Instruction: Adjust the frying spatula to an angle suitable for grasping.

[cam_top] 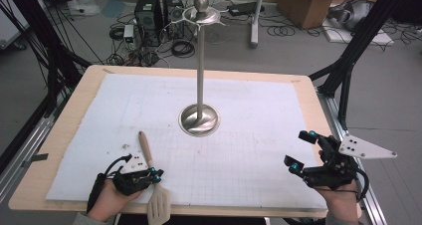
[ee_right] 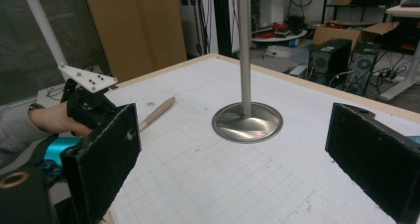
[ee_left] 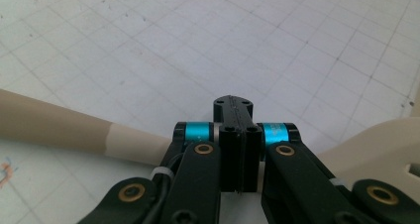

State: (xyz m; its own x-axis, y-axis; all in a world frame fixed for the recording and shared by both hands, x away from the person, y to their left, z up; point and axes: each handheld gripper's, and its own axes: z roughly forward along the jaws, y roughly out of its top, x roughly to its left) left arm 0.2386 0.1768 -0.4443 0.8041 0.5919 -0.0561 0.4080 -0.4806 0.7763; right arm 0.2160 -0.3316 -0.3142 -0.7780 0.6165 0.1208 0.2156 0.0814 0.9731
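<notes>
At the near edge of the worktop (cam_top: 59, 135), the left gripper (cam_top: 155, 174) is lying low with its fingers (ee_left: 233, 149) pressed together, clamped on the spatula (cam_top: 152, 177) where its handle meets the blade. In the left gripper view the tan handle is running out to the left of the fingers and the pale blade to their right. In the high view the blade is hanging past the worktop's near edge while the handle is pointing away toward the stand (cam_top: 199, 119). The right gripper (cam_top: 300, 152) is hovering at the near right, its fingers (ee_right: 106, 154) standing wide apart with nothing between them, facing the stand's base farther off, mid-worktop.
</notes>
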